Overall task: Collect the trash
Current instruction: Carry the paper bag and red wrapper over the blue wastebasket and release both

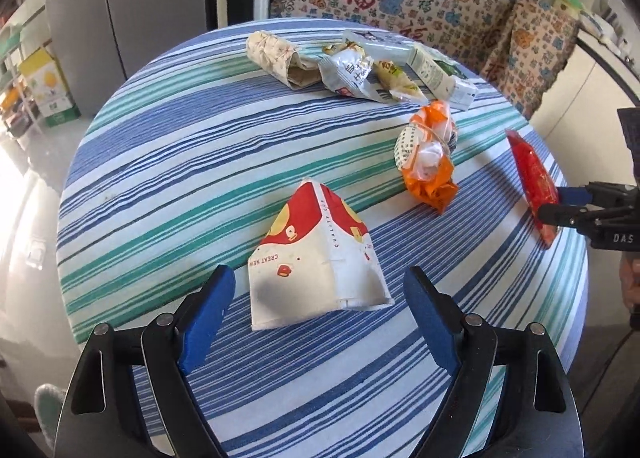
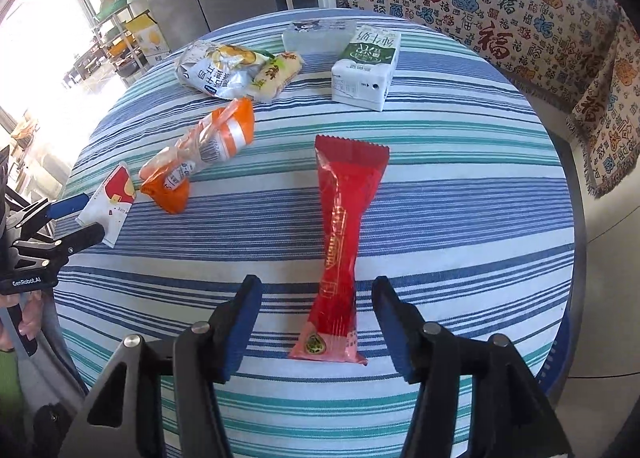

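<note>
Blue-padded fingers of the left gripper (image 1: 318, 318) stand spread wide, with the flattened paper cup (image 1: 316, 258) lying on the striped tabletop (image 1: 160, 161) between and just ahead of them, not touched by either pad. That cup looks light and already crushed — soft card that will fold further under a squeeze, so a pinch across its near open edge, where the layers double up, seems the safest hold.

At the right gripper (image 2: 318, 318) the jaws are likewise apart and holding nothing; the red wrapper (image 2: 344, 242) lies lengthwise between them, its near sealed end level with the fingertips and its crimped far end pointing away. It reads as thin glossy film, nearly weightless and probably slick, and its pinched waist would likely slip. The flat sealed end nearest the pads is the better place to close on, pressed low against the cloth.

Farther off, the orange bag (image 1: 430, 153) lies well apart from both grippers, and a cluster at the far edge — a silver snack packet (image 2: 218, 69) and a milk carton (image 2: 366, 65) among it — waits beyond that.
</note>
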